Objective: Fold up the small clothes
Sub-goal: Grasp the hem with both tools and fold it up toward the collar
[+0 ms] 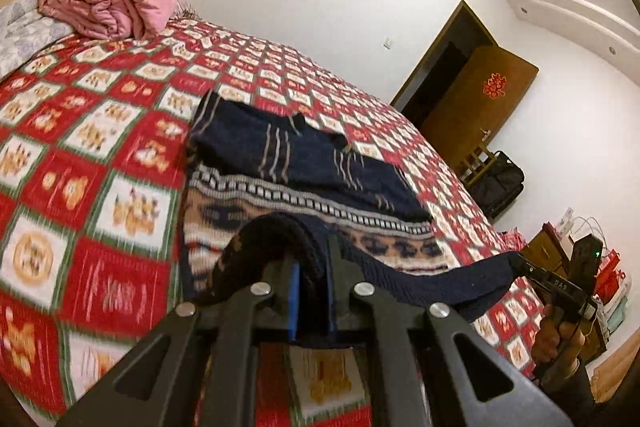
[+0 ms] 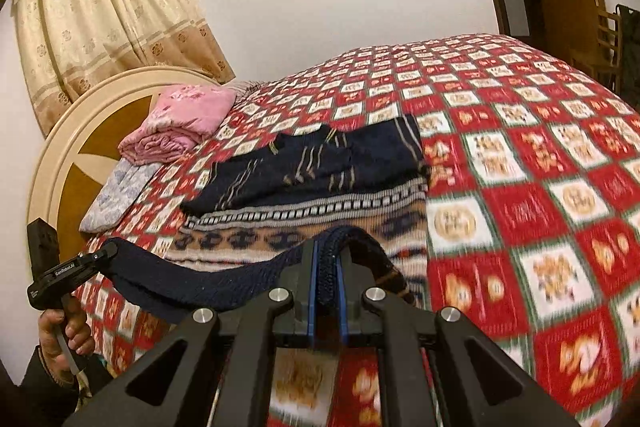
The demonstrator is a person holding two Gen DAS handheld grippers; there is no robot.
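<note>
Both grippers are clamped on the navy hem of the patterned sweater: the left gripper on one corner, the right gripper on the other. The sweater lies on the checked bedspread just ahead of them. Its sleeves look already folded across the body; the bottom-up fold remains.

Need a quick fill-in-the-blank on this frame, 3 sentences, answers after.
1. Both hand-held grippers, left and right, are shut on the dark hem of the ____.
2. The folded quilt near the headboard is ____ in colour.
3. The patterned sweater lies on a red checkered ____.

Missing words: sweater; pink; bedspread
</note>
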